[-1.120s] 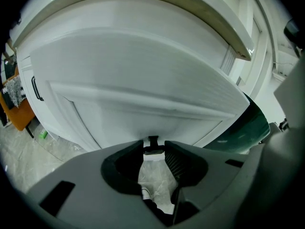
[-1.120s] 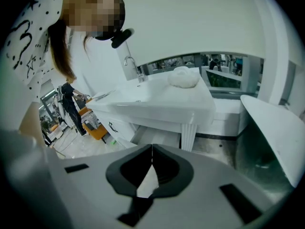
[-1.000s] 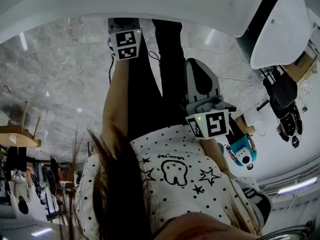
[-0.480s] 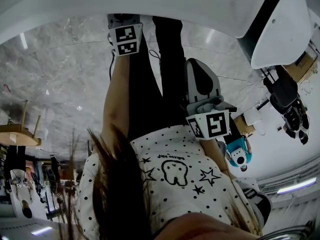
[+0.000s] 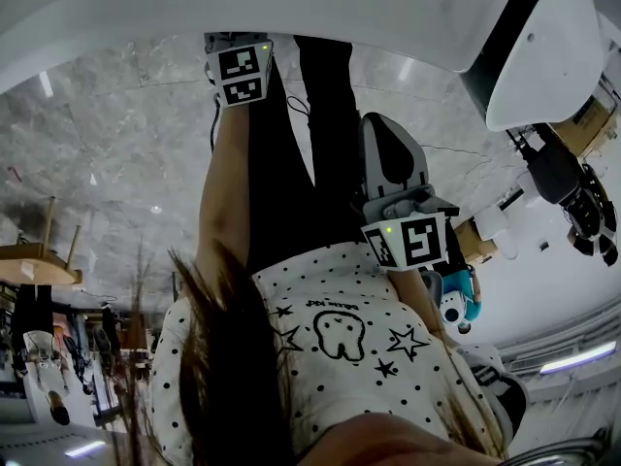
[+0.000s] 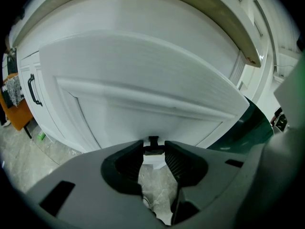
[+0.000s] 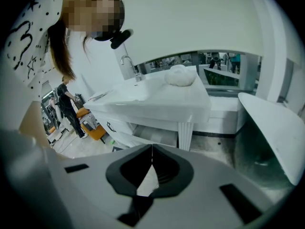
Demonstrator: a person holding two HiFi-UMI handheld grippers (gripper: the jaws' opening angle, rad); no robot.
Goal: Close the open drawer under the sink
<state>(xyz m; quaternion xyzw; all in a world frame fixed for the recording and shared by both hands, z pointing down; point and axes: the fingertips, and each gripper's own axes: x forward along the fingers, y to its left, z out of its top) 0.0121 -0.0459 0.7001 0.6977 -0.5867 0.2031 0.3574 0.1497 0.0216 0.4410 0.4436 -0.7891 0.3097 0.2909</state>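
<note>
Head view: left tongs (image 5: 236, 49) up at the white cabinet edge, right tongs (image 5: 386, 153) lower, above my dotted shirt (image 5: 340, 338).

Left gripper view: drawer front (image 6: 143, 75) fills the frame; tongs narrow, nipping its small dark pull (image 6: 153, 146).

Right gripper view: tongs pressed together, empty (drawer (image 7: 155, 136) open under the sink (image 7: 143, 97), well off).

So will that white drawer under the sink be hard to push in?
Probably it slides easily: the drawer sits pulled out beneath the sink counter, so rails likely guide it. Its white front looks flat and stiff, so it shouldn't bend. The left gripper pinches only its small black handle, which might slip.
</note>
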